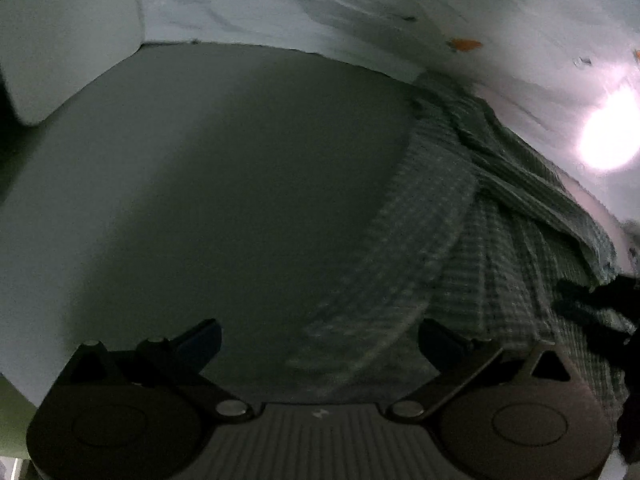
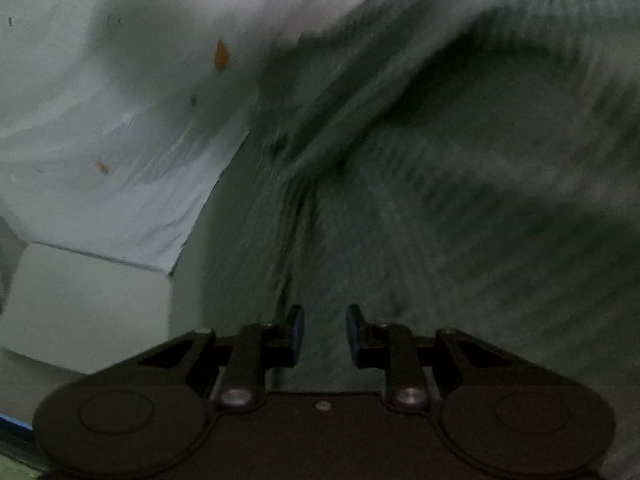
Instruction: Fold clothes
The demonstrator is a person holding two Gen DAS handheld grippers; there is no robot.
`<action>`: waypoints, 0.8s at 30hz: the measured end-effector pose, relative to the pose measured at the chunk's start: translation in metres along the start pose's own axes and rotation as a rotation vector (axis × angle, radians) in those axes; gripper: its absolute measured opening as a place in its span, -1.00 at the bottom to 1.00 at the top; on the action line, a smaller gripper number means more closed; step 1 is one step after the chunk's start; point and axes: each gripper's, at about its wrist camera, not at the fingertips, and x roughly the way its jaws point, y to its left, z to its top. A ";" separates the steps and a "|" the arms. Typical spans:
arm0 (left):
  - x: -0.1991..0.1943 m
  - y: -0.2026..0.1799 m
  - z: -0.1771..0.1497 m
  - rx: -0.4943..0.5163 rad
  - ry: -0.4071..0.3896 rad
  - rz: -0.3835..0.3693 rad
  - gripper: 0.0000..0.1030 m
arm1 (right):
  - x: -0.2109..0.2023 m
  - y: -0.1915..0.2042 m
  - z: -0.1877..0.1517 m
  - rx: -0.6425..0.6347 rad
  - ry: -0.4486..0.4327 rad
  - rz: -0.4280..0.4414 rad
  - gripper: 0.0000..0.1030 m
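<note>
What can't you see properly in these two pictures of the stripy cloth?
- Left wrist view: the striped garment runs off the right edge, so its full shape is cut off. A bright glare washes out the wall there.
- Right wrist view: the garment is smeared by motion blur; its type and folds cannot be told.
- Right wrist view: whether cloth lies between the right gripper fingers is unclear.
</note>
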 end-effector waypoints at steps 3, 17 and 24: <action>0.000 0.038 0.004 -0.023 0.020 -0.014 1.00 | 0.018 0.015 -0.037 0.036 0.042 0.024 -0.52; 0.011 0.131 0.023 0.074 0.073 -0.054 1.00 | 0.069 0.068 -0.133 0.122 0.048 0.052 -0.03; 0.024 0.123 0.029 0.122 0.100 -0.114 1.00 | 0.058 0.077 -0.140 0.014 0.011 -0.015 -0.96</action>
